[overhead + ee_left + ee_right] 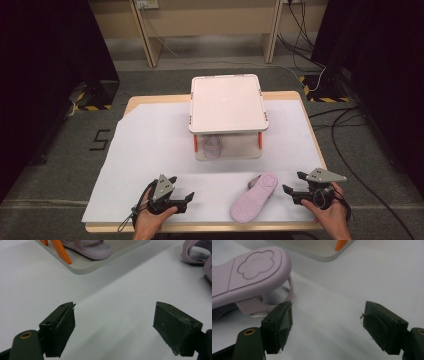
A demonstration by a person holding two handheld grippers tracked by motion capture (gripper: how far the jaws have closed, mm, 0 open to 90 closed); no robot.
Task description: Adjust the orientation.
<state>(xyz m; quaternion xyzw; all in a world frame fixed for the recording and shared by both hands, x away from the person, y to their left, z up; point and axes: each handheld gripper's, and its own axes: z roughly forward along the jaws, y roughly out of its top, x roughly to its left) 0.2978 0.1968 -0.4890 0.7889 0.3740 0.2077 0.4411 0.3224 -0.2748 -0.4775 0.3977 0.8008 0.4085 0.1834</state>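
Note:
A lilac sandal (254, 196) lies sole up on the white sheet near the table's front, between my two grippers. Its flower-stamped heel (257, 262) and strap lie just left of my right gripper's left jaw. A second lilac sandal (212, 146) stands on the lower shelf of a small two-tier rack (227, 102); its toe end (90, 248) sits beside an orange rack post. My left gripper (181, 188) rests at the front left, open and empty. My right gripper (294, 183) sits at the front right, open and empty, a short way from the overturned sandal.
A white sheet (150, 145) covers the wooden table. The rack's pale top tray (227, 102) carries nothing. Cables (345, 125) run over the floor at the right, and a yellow-black striped marker (92, 106) lies at the left.

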